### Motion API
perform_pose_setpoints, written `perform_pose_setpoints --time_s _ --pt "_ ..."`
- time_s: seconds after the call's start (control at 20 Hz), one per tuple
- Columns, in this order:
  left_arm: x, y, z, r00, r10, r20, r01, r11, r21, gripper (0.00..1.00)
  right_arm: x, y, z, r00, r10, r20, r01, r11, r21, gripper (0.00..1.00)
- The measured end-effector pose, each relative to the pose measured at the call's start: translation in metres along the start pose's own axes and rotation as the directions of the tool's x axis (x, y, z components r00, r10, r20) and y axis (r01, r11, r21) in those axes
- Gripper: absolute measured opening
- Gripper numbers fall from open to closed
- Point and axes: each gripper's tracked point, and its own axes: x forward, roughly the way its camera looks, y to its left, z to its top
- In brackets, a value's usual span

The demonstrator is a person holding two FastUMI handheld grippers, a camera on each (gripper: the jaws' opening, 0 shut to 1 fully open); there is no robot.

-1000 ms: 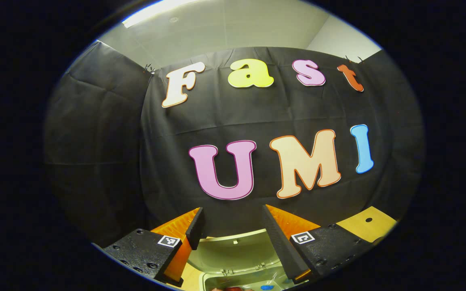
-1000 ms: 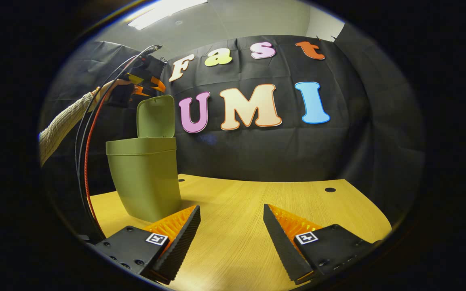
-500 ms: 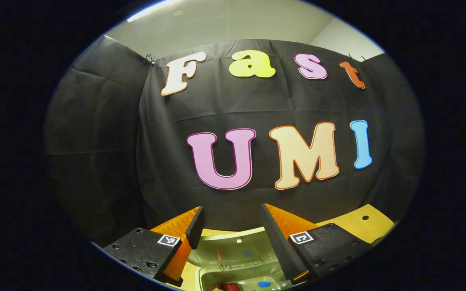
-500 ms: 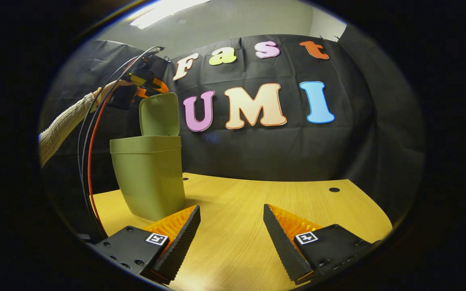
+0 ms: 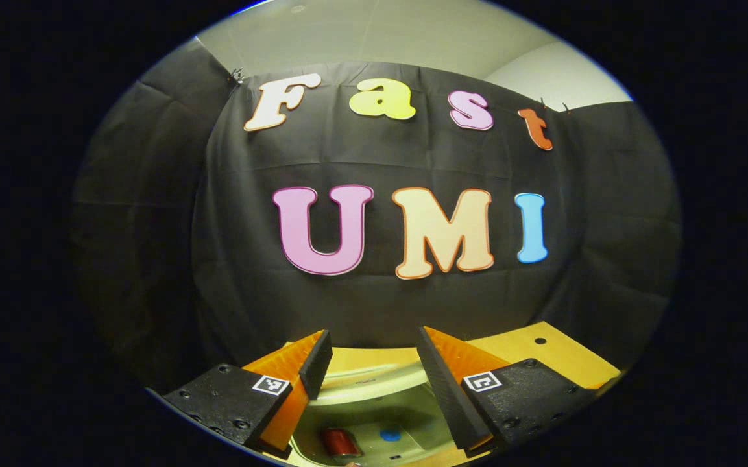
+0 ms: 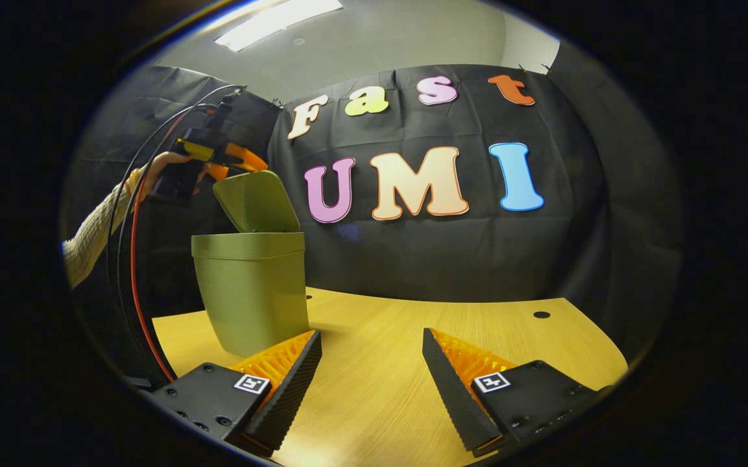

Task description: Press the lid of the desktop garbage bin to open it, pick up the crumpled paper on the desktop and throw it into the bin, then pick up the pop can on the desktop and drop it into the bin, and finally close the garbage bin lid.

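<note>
The green bin (image 6: 250, 292) stands on the wooden table at the left of the right gripper view. Its lid (image 6: 260, 201) is half raised and leans over the opening. My left gripper (image 6: 237, 157), held by a hand, sits at the lid's upper edge. In the left gripper view my left gripper (image 5: 372, 337) is open, with the lid (image 5: 374, 383) just below its fingers. Under the lid, the red pop can (image 5: 340, 442) lies inside the bin beside a small blue spot. My right gripper (image 6: 371, 336) hovers open and empty low over the table, right of the bin.
The wooden table (image 6: 412, 337) runs to the black cloth wall, with a small dark hole (image 6: 542, 314) near its far right. A knitted sleeve (image 6: 91, 233) and hanging cables (image 6: 132, 259) occupy the space left of the bin.
The lid has tipped from upright to leaning over the bin's opening. My left gripper has come down and forward with it. The right gripper has barely moved.
</note>
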Motion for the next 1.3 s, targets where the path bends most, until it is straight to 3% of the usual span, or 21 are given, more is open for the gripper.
perform_pose_setpoints --time_s 0.15,0.3,0.35,0.65,1.15,1.3 --pt "-0.013 -0.005 -0.020 1.000 -0.013 0.007 0.013 1.000 0.005 0.87 -0.001 0.000 0.003 1.000 0.000 0.005 0.000 1.000 0.003 0.98" --pt "-0.019 -0.007 -0.047 1.000 -0.018 -0.003 0.018 1.000 0.008 0.80 -0.001 0.001 0.000 1.000 0.002 0.002 -0.002 1.000 0.006 0.98" --pt "-0.021 -0.006 -0.056 1.000 -0.010 -0.008 0.011 1.000 0.012 0.87 0.001 0.001 0.000 1.000 0.002 -0.002 -0.002 1.000 0.006 0.98" --pt "-0.027 -0.005 -0.095 1.000 0.018 -0.008 -0.018 1.000 -0.010 0.87 0.004 0.002 -0.006 1.000 0.006 -0.020 -0.006 1.000 0.001 0.98" --pt "-0.028 0.001 -0.105 0.988 0.134 0.078 -0.134 0.991 -0.005 0.86 0.001 0.001 -0.004 1.000 0.004 -0.016 -0.004 1.000 0.008 0.98" --pt "-0.030 0.001 -0.104 0.977 0.159 0.143 -0.166 0.985 0.040 0.87 0.004 0.003 -0.005 1.000 0.012 -0.017 -0.012 1.000 0.023 0.98"
